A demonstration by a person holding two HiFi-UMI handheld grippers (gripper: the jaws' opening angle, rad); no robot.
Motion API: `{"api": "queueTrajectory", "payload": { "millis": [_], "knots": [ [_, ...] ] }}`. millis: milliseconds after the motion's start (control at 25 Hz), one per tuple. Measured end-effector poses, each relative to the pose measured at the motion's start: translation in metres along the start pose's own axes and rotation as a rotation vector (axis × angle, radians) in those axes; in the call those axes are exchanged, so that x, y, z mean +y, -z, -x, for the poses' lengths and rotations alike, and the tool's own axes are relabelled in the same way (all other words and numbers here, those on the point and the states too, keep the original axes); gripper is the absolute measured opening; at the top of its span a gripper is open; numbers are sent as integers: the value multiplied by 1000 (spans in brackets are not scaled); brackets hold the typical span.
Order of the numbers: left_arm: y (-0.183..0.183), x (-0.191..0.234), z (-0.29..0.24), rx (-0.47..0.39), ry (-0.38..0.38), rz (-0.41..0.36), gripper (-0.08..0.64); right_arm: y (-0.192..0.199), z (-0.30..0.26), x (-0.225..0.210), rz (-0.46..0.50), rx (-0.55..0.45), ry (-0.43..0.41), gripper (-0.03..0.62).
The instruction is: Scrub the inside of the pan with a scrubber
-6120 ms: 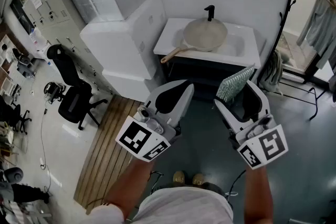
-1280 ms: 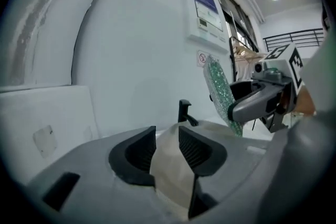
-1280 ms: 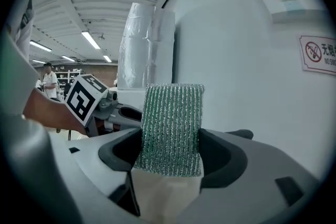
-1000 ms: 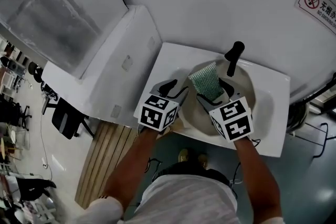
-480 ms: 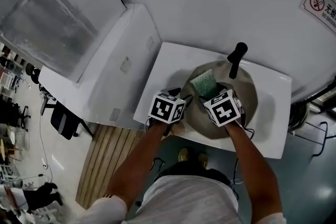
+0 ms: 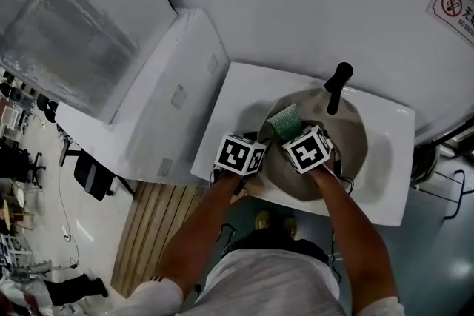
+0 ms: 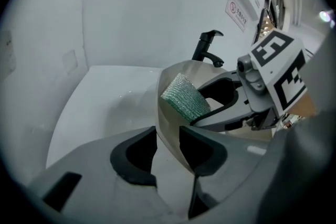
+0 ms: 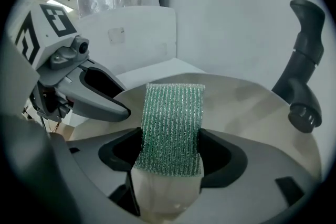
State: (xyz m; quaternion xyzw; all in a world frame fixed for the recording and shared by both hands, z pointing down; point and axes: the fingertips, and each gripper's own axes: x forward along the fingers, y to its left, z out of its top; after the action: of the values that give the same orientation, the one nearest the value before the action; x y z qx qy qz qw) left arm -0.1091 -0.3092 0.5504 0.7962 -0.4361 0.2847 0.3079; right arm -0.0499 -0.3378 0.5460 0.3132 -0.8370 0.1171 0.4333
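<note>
The beige pan lies in the white sink basin. My right gripper is shut on a green mesh scrubber and holds it over the pan's left inner side. In the right gripper view the scrubber stands upright between the pads above the pan. My left gripper is at the pan's left rim. Its jaws are closing, and in the left gripper view the rim runs between the two pads of my left gripper with a little gap still showing.
A black faucet rises at the pan's far edge, close to my right gripper. The white sink counter ends just behind my grippers. A large white box stands against the counter's left side, and a wall runs behind.
Both grippers have come down and nearer to the pan. The scrubber has dropped from above the rim into the pan's left side, and my left gripper has settled over the rim.
</note>
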Motion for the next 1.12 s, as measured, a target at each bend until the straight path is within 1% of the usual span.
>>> {"api": "queueTrajectory", "payload": {
  "millis": [80, 160, 320, 640, 800, 920, 1120],
  "knots": [
    [1, 2, -1, -1, -4, 8, 126, 3, -4, -2, -4, 13, 4, 341],
    [0, 3, 0, -8, -3, 19, 121, 6, -5, -7, -10, 26, 16, 339],
    [1, 3, 0, -15, -4, 32, 117, 16, -3, -24, -35, 54, 64, 341],
    [1, 5, 0, -20, -4, 32, 117, 42, 14, -62, -73, 110, 166, 339],
    [0, 4, 0, -23, 1, 34, 117, 44, 24, -68, -76, 116, 192, 339],
    [-2, 3, 1, -34, 6, 30, 117, 39, 32, -57, -72, 103, 177, 339],
    [-2, 4, 1, -38, 6, 35, 117, 27, 29, -11, -34, 92, 93, 341]
  ]
}}
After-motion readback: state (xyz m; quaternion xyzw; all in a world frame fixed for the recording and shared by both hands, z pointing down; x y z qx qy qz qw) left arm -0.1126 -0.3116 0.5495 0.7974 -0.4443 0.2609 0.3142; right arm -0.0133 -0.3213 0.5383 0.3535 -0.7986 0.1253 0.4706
